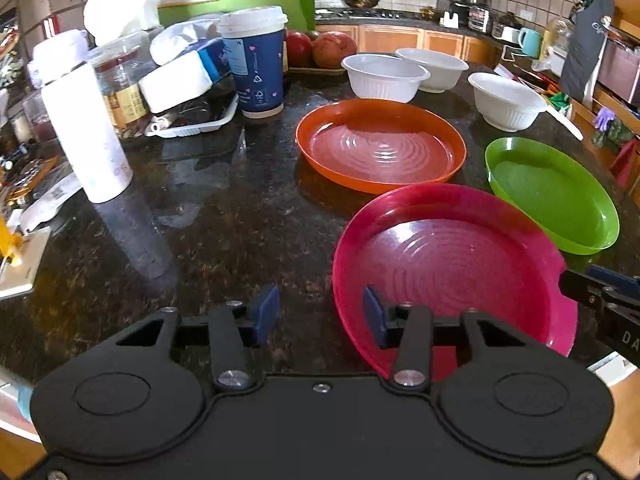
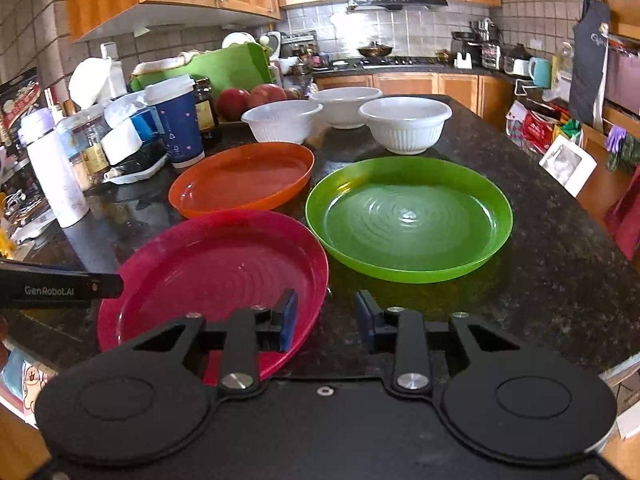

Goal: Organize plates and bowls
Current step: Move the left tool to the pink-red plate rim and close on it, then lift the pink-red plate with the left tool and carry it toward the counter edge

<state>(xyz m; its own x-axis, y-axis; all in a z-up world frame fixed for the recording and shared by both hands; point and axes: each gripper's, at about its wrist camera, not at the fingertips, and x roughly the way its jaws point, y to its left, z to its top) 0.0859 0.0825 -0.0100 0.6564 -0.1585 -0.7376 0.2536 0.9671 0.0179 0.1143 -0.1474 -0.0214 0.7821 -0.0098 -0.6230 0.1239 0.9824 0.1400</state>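
While both grippers' jaws stand parted, the pink plate's rim lies between each pair.

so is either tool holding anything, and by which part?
Nothing held. Left tool and right tool each straddle the pink plate rim on opposite sides, pads not closed on it.

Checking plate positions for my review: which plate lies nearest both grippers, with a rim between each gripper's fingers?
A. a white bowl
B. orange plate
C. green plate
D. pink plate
D: the pink plate lies nearest, its rim running between the fingers of the left gripper and right gripper.
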